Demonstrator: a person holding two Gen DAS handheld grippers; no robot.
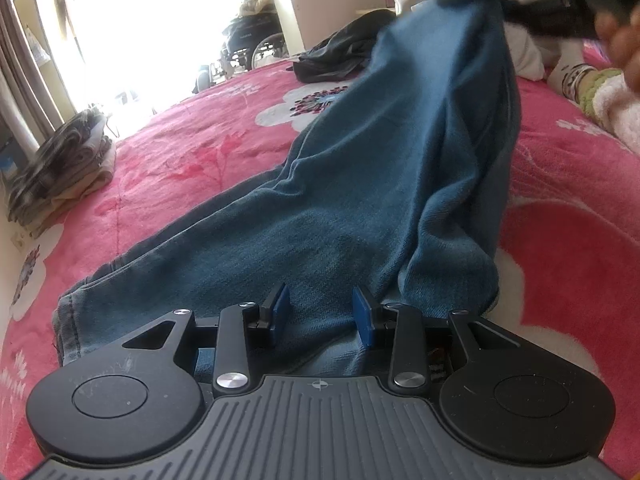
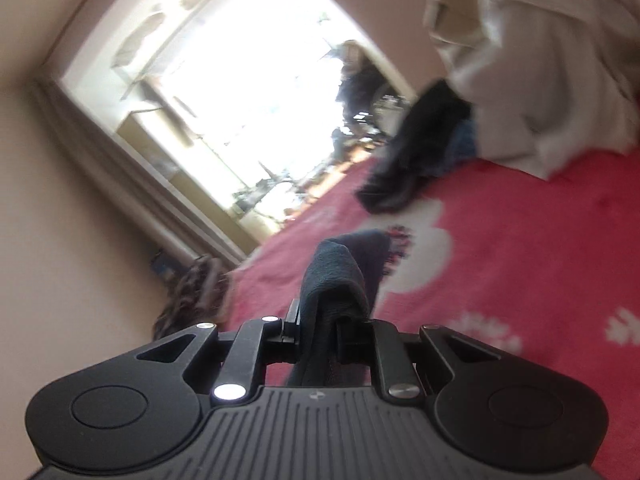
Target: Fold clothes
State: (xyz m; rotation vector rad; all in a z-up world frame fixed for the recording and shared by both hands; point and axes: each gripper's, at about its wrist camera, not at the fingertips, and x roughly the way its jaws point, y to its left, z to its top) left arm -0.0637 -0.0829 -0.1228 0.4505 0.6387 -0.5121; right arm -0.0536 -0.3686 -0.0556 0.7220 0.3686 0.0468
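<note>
Bed blanket point(image 1: 200, 152): pink, flowered; serves as the folding surface.
Jeans point(image 1: 360, 184): blue denim, one end flat on the blanket near the left gripper, the far end lifted up to the right, likely to bring it over for a fold.
Folded stack point(image 1: 60, 168): set aside at the blanket's edge, apparently finished.
Right gripper point(image 2: 332, 328): jaws clamped on a bunched fold of the jeans, carrying it.
Left gripper point(image 1: 322, 316): jaws partly apart over the flat denim, pads astride the cloth without pinching it; seemingly steadying that end.

Jeans point(image 1: 360, 200): faded blue denim. Blanket point(image 1: 192, 152): pink, white flower pattern. Folded stack point(image 1: 60, 168): grey-brown plaid over beige. Garment heap point(image 1: 340, 56): black. Left gripper point(image 1: 322, 318): black, blue pads point(image 1: 366, 318). Cloth point(image 2: 560, 72): cream.
</note>
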